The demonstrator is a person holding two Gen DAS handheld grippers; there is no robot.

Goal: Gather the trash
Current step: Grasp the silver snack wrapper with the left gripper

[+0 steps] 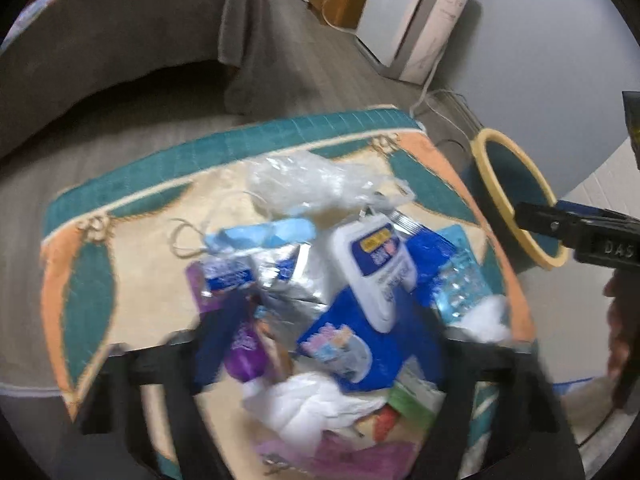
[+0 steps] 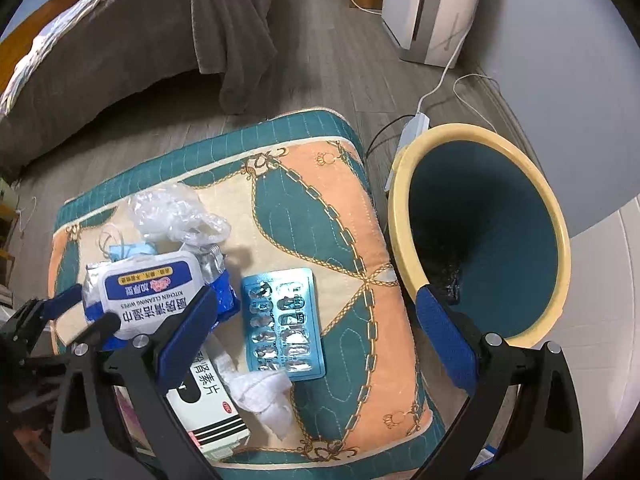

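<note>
Here the teal-and-orange quilted cushion (image 2: 320,208) carries the litter on its left half, while the tall teal bin with a cream rim (image 2: 486,236) stands off its right edge, seemingly almost empty. The white kitchen-wipes pack (image 2: 140,292) lies near the left edge, long axis across, and the left gripper (image 2: 90,306) brackets it, jaws spread, not yet clamped. The right gripper (image 2: 316,344), wide open and empty, hangs over the blue foil blister sheet (image 2: 284,324), the closer tool for it.
</note>
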